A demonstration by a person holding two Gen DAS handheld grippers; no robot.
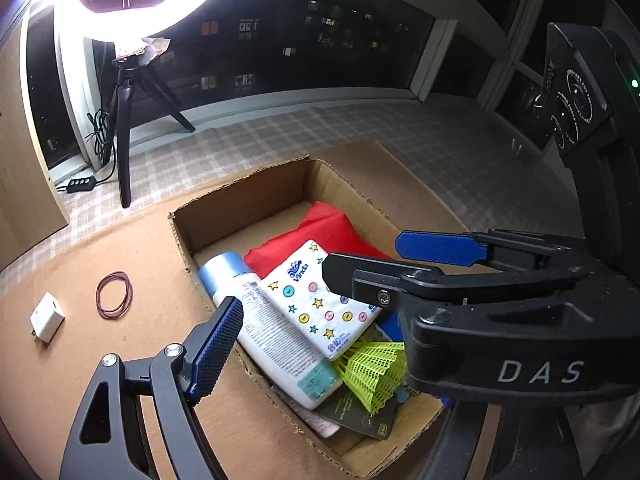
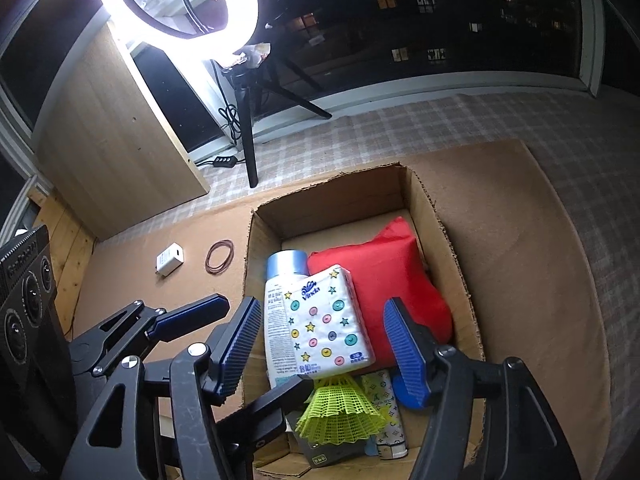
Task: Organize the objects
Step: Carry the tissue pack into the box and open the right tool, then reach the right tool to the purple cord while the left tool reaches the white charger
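The white bottle lay on its side in the cardboard box, its long axis running from the near end of the box to the far end, with the blue cap pointing away from both grippers. It was a white tube-like bottle with small printed text and a pale blue cap. A tissue pack patterned with buttons and stars lay partly over it, and a red pouch sat just beyond that. Yellow-green shuttlecocks lay nearest the fingers, over some flat packets.

The left gripper was released, its jaws wide apart above the bottle and tissue pack, holding nothing. The right gripper was likewise released, the tissue pack lying below the gap between its fingers.

Outside the box, beyond the left fingers, lay a rubber band and a white charger.
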